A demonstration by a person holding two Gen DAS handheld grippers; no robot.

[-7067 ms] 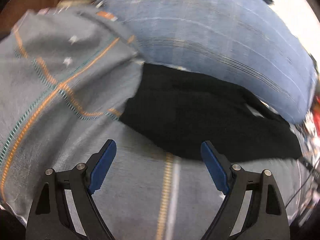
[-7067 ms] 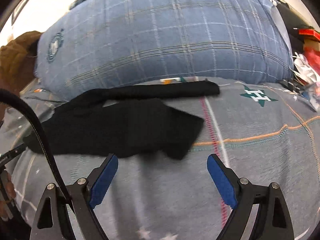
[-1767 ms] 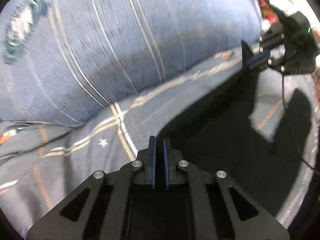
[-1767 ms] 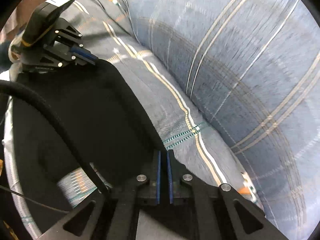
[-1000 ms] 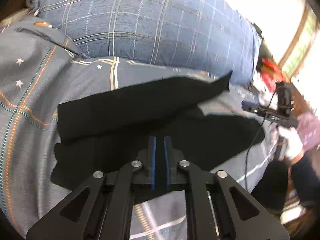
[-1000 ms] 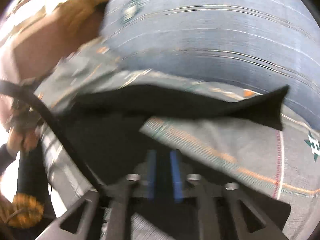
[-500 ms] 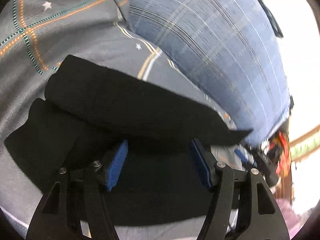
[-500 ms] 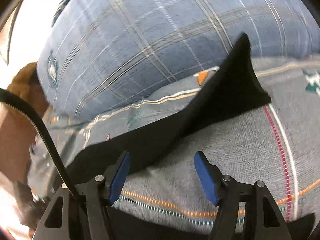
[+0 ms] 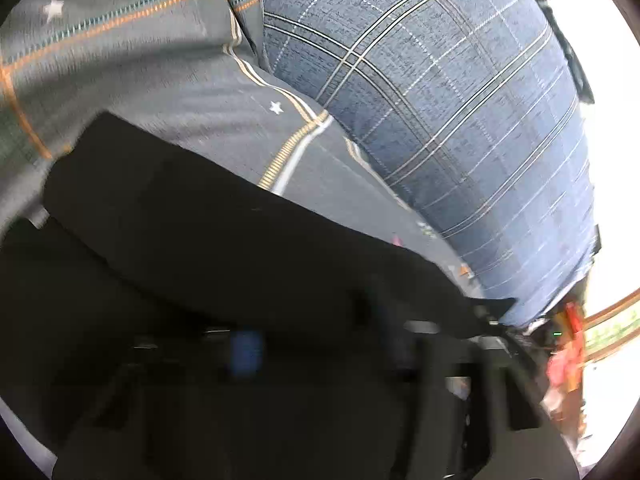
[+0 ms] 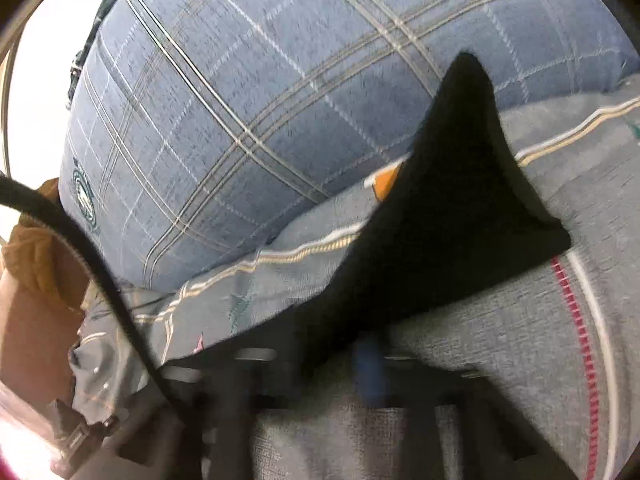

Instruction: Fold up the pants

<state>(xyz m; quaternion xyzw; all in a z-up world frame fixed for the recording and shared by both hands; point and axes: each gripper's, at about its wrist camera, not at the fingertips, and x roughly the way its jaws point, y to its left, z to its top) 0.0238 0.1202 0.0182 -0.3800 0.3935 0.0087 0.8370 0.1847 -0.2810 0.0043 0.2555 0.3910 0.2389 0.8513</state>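
Underneath, grey star-print bedspread [image 9: 168, 80], plaid pillow [image 10: 248, 92].

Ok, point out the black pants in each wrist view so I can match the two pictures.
Left wrist view: the black pants fill the lower left and centre, tapering to a tip at the right.
Right wrist view: they run from bottom centre up to a pointed corner at upper right.
Shared landmark: the blue plaid pillow behind them.
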